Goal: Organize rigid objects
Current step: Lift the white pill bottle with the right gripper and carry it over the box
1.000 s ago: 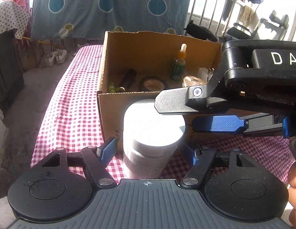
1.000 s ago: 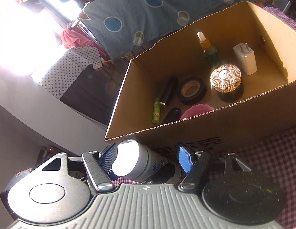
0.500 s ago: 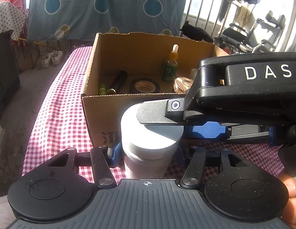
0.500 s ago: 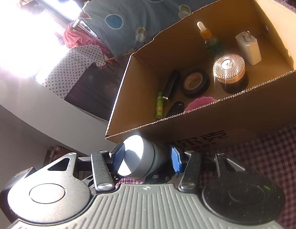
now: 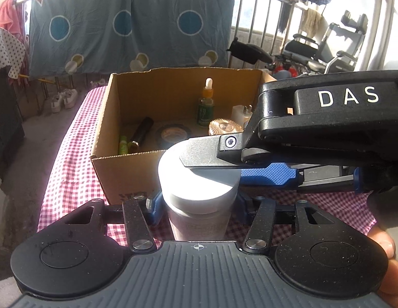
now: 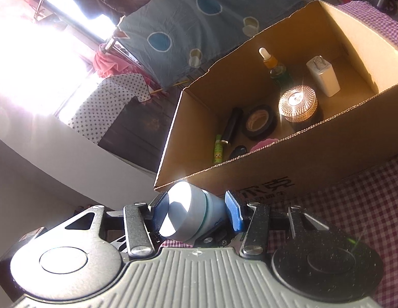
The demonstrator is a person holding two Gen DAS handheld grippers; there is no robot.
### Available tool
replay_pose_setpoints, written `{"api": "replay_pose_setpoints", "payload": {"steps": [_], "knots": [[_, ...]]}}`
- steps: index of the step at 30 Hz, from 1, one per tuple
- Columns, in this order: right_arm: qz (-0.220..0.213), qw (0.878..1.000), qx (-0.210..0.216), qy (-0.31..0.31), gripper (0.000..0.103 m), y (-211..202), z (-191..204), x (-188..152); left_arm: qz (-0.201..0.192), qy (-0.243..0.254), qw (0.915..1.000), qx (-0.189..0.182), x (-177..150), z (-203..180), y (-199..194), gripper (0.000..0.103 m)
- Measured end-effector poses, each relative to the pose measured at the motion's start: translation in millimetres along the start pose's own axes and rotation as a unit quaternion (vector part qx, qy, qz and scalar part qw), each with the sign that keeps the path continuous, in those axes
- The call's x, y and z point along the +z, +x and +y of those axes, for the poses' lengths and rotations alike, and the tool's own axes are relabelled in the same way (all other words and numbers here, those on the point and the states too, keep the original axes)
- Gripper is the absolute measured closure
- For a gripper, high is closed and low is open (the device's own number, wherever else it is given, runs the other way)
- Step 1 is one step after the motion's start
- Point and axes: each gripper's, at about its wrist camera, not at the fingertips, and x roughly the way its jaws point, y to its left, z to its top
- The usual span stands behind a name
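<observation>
A white jar with a white lid [image 5: 199,192] stands upright between both grippers, just in front of the cardboard box [image 5: 127,177]. My left gripper [image 5: 197,205] is shut on the jar's body below the lid, a blue pad on each side. My right gripper [image 5: 219,169] reaches in from the right and is shut across the lid. In the right wrist view the jar [image 6: 191,210] shows tilted between the blue pads [image 6: 233,210] of my right gripper [image 6: 196,210], near the box's [image 6: 276,174] left corner. The jar's base is hidden.
The open box holds a dropper bottle [image 6: 272,64], a white charger [image 6: 323,77], a gold-lidded jar [image 6: 297,102], a tape roll [image 6: 259,122], a black tube [image 6: 231,125] and a green tube [image 6: 218,148]. A red checked cloth [image 5: 70,169] covers the table. A railing and a wheelchair [image 5: 327,48] stand behind.
Both grippers' jaws have closed onto the white jar. Both views have risen a little, and more of the box's inside shows.
</observation>
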Motion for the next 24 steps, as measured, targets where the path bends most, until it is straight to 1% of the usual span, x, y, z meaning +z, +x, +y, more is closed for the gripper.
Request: {"api": "replay_pose_setpoints", "payload": {"steps": [4,7,10,13,17,20,24], "knots": [[-0.032,0.999,0.030,-0.019,0.051,-25,16,11,-0.030,0.035,0.9989,0.002,23,-11,-24,0.050],[-0.062,0.996,0.049,-0.037,0.051,-43,27,28,-0.049,0.060,0.9970,-0.003,47,-19,-35,0.050],[-0.091,0.993,0.054,-0.055,0.051,-57,34,50,-0.051,0.069,0.9960,-0.026,76,-25,-37,0.050],[-0.114,0.990,0.053,-0.061,0.051,-68,31,73,-0.048,0.075,0.9947,-0.053,103,-32,-26,0.050],[-0.119,0.991,0.042,-0.044,0.051,-68,10,101,-0.033,0.087,0.9934,-0.067,122,-45,0,0.050],[-0.111,0.993,0.026,-0.023,0.051,-59,-16,114,-0.007,0.095,0.9927,-0.075,122,-53,29,0.050],[-0.094,0.995,0.005,0.011,0.051,-42,-57,120,0.043,0.098,0.9909,-0.081,115,-64,69,0.050]]}}
